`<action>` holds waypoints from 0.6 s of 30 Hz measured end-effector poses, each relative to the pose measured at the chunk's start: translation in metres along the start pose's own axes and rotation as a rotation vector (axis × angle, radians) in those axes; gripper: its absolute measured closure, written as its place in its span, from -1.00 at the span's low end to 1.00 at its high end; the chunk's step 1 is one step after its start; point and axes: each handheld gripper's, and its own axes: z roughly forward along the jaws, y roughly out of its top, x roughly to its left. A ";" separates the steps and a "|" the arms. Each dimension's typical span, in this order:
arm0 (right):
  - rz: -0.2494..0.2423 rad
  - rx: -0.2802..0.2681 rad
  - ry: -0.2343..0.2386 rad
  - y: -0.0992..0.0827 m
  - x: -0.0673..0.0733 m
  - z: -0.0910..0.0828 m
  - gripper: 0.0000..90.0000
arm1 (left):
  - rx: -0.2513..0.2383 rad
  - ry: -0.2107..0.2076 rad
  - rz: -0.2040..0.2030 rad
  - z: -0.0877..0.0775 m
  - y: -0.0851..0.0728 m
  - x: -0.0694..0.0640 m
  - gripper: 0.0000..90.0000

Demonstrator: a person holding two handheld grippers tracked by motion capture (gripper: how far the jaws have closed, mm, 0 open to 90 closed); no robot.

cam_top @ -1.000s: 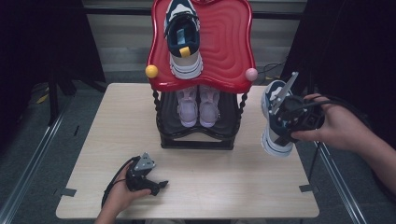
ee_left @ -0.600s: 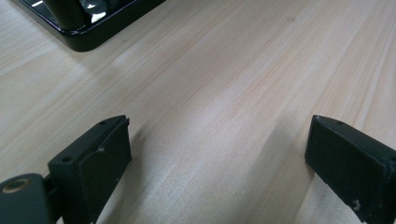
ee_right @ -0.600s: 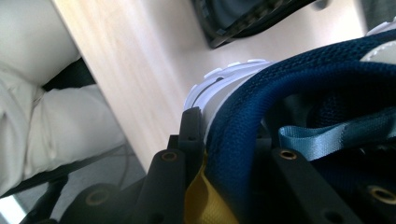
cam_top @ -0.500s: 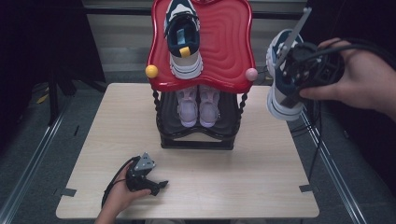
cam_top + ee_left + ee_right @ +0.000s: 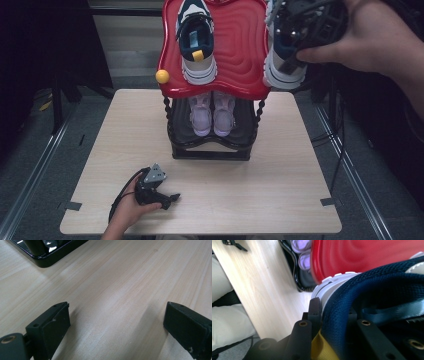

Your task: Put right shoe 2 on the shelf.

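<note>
Navy-and-white mesh sneaker [image 5: 284, 55] hangs at one o'clock, level with the glossy red wavy top shelf [image 5: 240, 50] of the black shoe rack, beside its mate [image 5: 196, 42]. Right gripper [image 5: 329, 322] clamps the sneaker's collar. Left gripper [image 5: 152, 187] lies at seven o'clock on the pale wooden table [image 5: 280, 170], jaws wide apart.
</note>
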 end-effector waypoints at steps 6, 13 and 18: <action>-0.035 -0.020 -0.027 0.027 -0.005 0.017 0.68 | 0.002 -0.003 -0.005 0.000 0.000 0.000 -0.86; -0.069 -0.009 -0.025 0.050 -0.012 0.044 0.68 | 0.003 0.001 -0.003 0.000 0.000 -0.001 -0.87; -0.085 -0.006 -0.020 0.064 -0.016 0.062 0.67 | 0.003 0.002 -0.003 0.000 0.000 -0.001 -0.87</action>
